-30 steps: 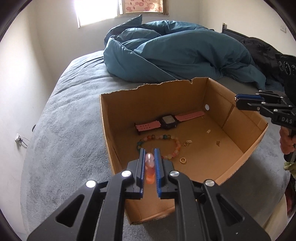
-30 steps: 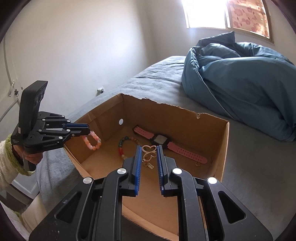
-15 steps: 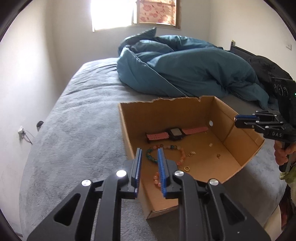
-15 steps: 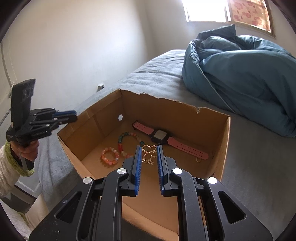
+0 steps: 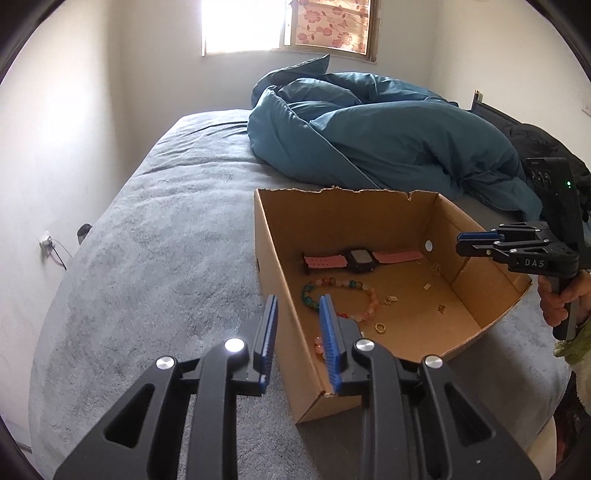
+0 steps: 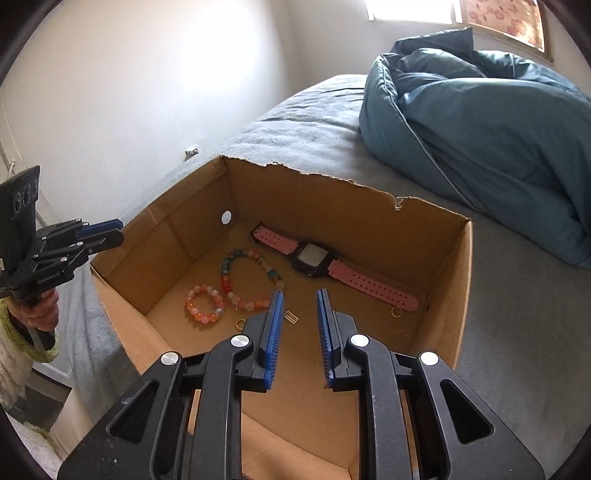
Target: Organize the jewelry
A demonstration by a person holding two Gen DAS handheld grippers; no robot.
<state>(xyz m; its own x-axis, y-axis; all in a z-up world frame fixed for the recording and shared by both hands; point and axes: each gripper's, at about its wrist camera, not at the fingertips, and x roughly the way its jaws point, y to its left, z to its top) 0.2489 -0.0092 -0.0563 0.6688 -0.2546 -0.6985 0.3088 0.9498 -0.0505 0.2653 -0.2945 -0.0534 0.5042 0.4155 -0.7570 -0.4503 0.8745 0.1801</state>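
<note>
A cardboard box [image 6: 458, 291] stands on the grey bed. In it lie a pink-strapped watch [image 6: 314, 258], a multicolour bead bracelet [image 6: 236, 280], a small orange-pink bead bracelet [image 6: 205, 304], gold rings [image 6: 396, 312] and a small gold piece [image 6: 291, 316]. My right gripper [image 6: 299, 295] is open and empty above the box's near side. My left gripper [image 5: 297, 301] is open and empty over the box's left wall [image 5: 273, 258]. The watch [image 5: 360, 258] and the bracelet [image 5: 343, 295] also show in the left wrist view.
A crumpled teal duvet [image 5: 369, 140] lies on the bed behind the box. Grey bedcover [image 5: 166, 240] spreads to the left. White walls, a wall socket [image 5: 46, 240] and a window [image 5: 288, 26] stand beyond. Dark clothing [image 5: 535, 144] lies at far right.
My left gripper opened, dropped the orange-pink bracelet into the box and drew back left. My right gripper opened and let the gold heart piece go; it no longer shows between the fingers.
</note>
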